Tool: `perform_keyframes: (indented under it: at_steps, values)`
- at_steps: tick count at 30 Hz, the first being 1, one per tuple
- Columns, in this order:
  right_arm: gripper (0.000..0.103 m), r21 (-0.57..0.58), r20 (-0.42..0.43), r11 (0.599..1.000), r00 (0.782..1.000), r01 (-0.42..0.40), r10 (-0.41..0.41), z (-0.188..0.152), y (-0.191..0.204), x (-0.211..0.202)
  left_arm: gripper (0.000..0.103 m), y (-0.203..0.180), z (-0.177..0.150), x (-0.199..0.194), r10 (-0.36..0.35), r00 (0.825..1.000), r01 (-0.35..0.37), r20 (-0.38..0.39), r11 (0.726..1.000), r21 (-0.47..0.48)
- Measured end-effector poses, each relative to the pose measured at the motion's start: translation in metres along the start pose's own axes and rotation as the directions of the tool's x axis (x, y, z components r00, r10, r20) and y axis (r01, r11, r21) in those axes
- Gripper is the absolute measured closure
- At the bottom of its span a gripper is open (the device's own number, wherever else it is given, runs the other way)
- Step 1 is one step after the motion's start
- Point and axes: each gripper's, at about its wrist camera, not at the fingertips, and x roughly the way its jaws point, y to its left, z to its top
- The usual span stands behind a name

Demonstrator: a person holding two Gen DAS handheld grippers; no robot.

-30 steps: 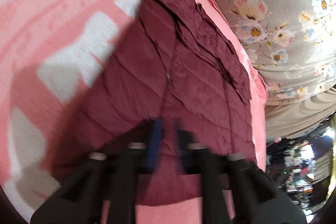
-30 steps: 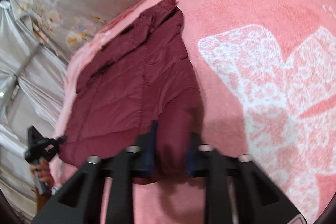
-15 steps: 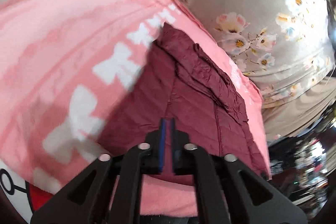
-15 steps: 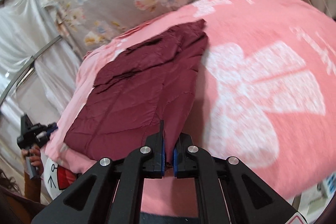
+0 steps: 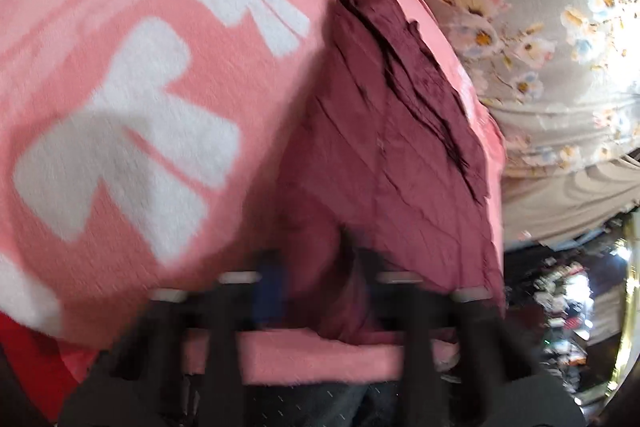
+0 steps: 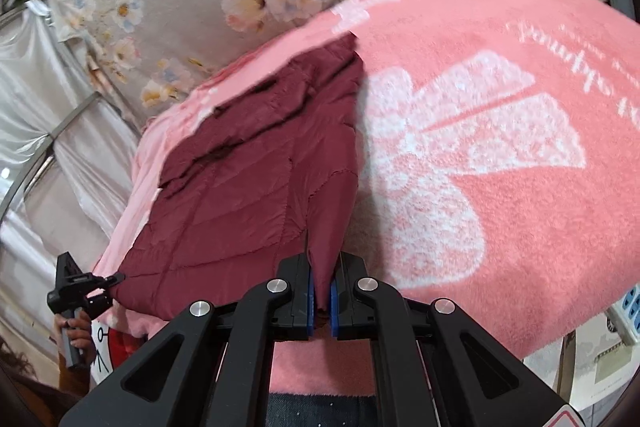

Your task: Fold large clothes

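Through the left wrist camera I am seeing the maroon quilted garment (image 5: 384,131) lying on the pink blanket (image 5: 120,75), close to its floral-curtain edge. My left gripper (image 5: 320,287) is blurred, but its jaws are standing slightly apart with a bunched near corner of the cloth between them, so I judge it is pinching that corner.

Through the right wrist camera my right gripper (image 6: 320,293) is pressed together on the garment's other near corner, its blue pads (image 6: 308,295) squeezing a raised fold. I am judging this as the start of a fold: both near corners gripped. Next I am needing to lift them together and carry them toward the far edge, keeping the hem taut.
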Motion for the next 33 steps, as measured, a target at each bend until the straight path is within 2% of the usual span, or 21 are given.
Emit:
perform_keyframes:
  at_steps: [3,6,8,11,14,16,18,20,24,28,33]
  values:
    - [0.099,-0.023,0.072,0.997,0.994,-0.076,0.077,-0.004,0.005,-0.030,0.098,-0.017,-0.008,-0.025,-0.040,0.998,0.038,0.049,0.999,0.037]
    - [0.099,-0.058,0.171,0.983,0.969,-0.172,0.179,-0.002,0.019,-0.070,0.100,-0.044,-0.016,-0.066,-0.112,0.985,0.102,0.128,0.991,0.087]
    - [0.099,-0.083,0.240,0.970,0.940,-0.228,0.241,0.007,0.028,-0.094,0.100,-0.063,-0.019,-0.093,-0.149,0.971,0.128,0.189,0.984,0.122]
    - [0.099,-0.092,0.330,0.958,0.899,-0.273,0.288,0.032,0.039,-0.112,0.100,-0.092,-0.015,-0.128,-0.208,0.936,0.160,0.286,0.970,0.180]
    - [0.099,-0.064,0.371,0.957,0.883,-0.284,0.287,0.070,0.044,-0.103,0.100,-0.120,0.003,-0.141,-0.235,0.904,0.154,0.357,0.959,0.239]
    - [0.099,-0.025,0.376,0.956,0.883,-0.292,0.280,0.101,0.045,-0.084,0.100,-0.135,0.019,-0.135,-0.220,0.893,0.117,0.393,0.956,0.270]
    - [0.099,-0.014,0.373,0.967,0.896,-0.256,0.242,0.126,0.050,-0.067,0.100,-0.147,0.038,-0.121,-0.176,0.886,0.044,0.429,0.953,0.300]
    - [0.099,-0.006,0.360,0.980,0.914,-0.197,0.186,0.152,0.056,-0.038,0.100,-0.157,0.057,-0.105,-0.131,0.885,-0.014,0.446,0.951,0.308]
    - [0.099,0.045,0.300,0.992,0.949,-0.117,0.098,0.188,0.051,0.031,0.100,-0.178,0.114,-0.048,0.008,0.891,-0.150,0.453,0.949,0.278]
    - [0.099,0.097,0.237,0.994,0.971,-0.048,0.023,0.204,0.038,0.094,0.100,-0.177,0.156,0.016,0.148,0.895,-0.269,0.421,0.932,0.243]
    - [0.099,0.135,0.176,0.990,0.983,0.033,-0.057,0.206,0.022,0.154,0.100,-0.144,0.188,0.087,0.262,0.903,-0.339,0.341,0.921,0.192]
